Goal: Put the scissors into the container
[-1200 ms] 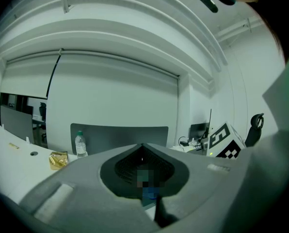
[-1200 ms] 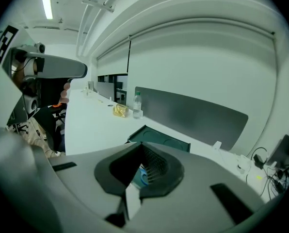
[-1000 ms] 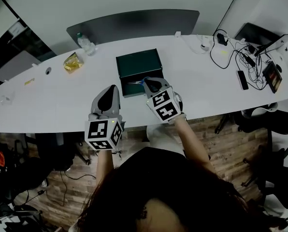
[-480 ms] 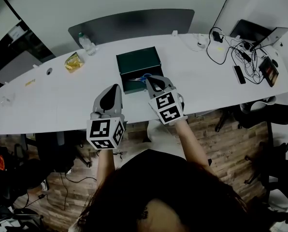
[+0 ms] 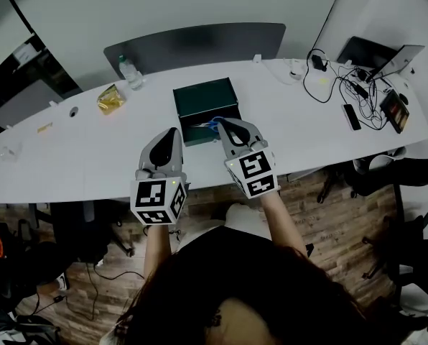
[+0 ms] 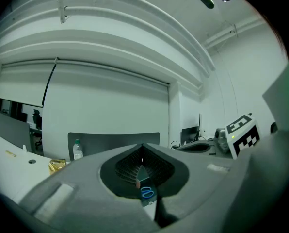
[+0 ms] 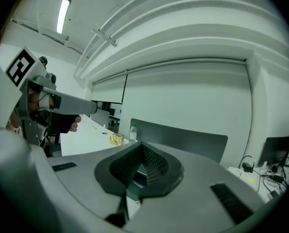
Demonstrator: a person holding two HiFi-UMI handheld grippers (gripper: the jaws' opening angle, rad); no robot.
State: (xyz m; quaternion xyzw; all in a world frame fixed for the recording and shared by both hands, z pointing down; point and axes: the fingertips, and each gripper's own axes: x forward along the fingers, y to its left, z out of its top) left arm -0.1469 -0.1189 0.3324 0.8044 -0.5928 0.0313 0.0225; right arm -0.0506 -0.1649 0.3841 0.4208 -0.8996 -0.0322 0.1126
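Observation:
A dark green container (image 5: 205, 99) stands open on the white table (image 5: 70, 149). The scissors (image 5: 212, 123) lie in its near part, blue handles to the right. My right gripper (image 5: 223, 123) hovers just in front of the container, shut and empty, its tip close to the handles. My left gripper (image 5: 169, 131) is held to the container's left, near the table's front edge, also shut with nothing in it. In the left gripper view the blue handles (image 6: 147, 193) and the container (image 6: 142, 175) show through the gap below the closed jaws. The right gripper view shows the container (image 7: 140, 174) the same way.
A water bottle (image 5: 128, 69) and a yellow packet (image 5: 111, 99) sit at the back left. Cables, a phone and small devices (image 5: 357, 95) crowd the table's right end beside a laptop (image 5: 375, 52). A dark chair back (image 5: 199, 45) stands behind the table.
My right gripper has drawn back from the container toward the person and risen, still shut. The scissors stay in the container. The left gripper has shifted only slightly.

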